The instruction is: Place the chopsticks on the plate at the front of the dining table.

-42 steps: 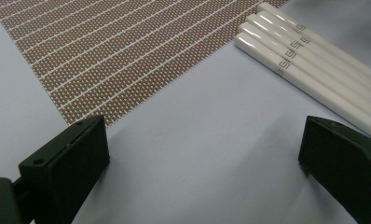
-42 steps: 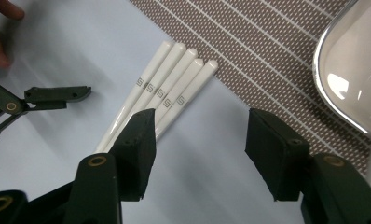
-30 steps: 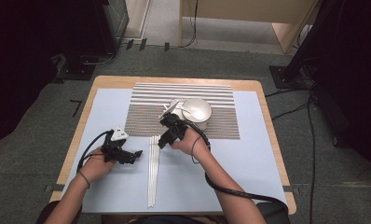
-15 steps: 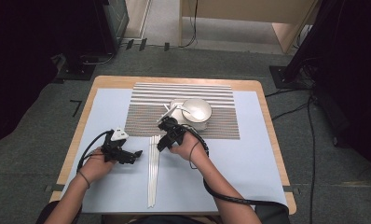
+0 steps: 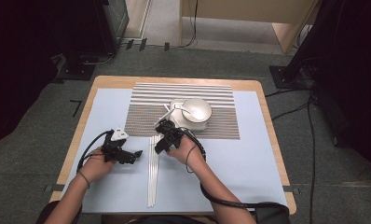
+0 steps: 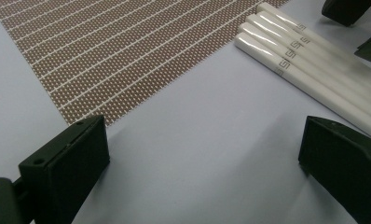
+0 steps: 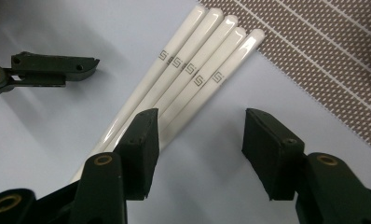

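Note:
Several white chopsticks lie side by side on the pale blue cloth, their far ends near the striped placemat. My right gripper hovers over those far ends. Its jaws have just been closing a little and stand half apart. The left jaw overlaps the chopsticks, and the pads press on nothing. My left gripper rests to the left of the chopsticks, open wide over bare cloth, with the chopsticks off to its right.
A white bowl with a spoon stands on the placemat just beyond my right hand. The wooden table edge frames the blue cloth, which lies bare at the right.
My right gripper has drifted slightly from beside the bowl toward the chopsticks' far ends, and its jaws have narrowed a little. The left gripper has stayed put.

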Tool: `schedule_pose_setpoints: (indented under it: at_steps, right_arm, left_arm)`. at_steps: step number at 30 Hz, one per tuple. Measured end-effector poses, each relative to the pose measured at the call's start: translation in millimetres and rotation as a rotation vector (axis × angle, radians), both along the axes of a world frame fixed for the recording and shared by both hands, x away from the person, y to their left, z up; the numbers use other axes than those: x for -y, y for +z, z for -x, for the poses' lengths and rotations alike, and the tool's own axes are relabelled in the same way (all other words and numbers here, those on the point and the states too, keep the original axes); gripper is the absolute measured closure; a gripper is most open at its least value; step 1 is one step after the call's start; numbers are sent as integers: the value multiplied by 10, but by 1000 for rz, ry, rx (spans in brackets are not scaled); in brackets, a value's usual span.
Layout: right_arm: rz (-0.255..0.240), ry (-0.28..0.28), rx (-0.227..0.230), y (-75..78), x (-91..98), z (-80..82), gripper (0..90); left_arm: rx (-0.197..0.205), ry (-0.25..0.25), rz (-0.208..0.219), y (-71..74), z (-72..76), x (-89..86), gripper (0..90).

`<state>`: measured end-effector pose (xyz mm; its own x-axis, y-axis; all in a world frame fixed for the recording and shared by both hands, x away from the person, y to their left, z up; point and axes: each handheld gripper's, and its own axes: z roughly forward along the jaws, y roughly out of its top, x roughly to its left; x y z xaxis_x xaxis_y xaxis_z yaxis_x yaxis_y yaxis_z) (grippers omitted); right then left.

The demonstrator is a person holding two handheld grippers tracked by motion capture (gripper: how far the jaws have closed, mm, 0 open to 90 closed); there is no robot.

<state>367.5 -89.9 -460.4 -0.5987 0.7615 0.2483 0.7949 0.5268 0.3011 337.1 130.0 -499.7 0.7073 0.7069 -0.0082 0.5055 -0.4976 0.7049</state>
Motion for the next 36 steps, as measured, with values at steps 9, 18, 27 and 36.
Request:
schedule_pose_setpoints:
  at_steps: [9, 18, 27, 36]
  right_arm:
    - [12, -1, 16, -6, -45, 15, 460]
    - [34, 2, 46, -11, -77, 49, 468]
    - [59, 9, 76, -15, -97, 80, 504]
    - [75, 30, 85, -11, -96, 87, 528]
  left_arm:
    - [0, 1, 1, 0, 0, 1, 10]
    - [2, 1, 1, -1, 0, 1, 10]
    - [2, 2, 1, -1, 0, 2, 10]
    - [2, 2, 2, -1, 0, 2, 10]
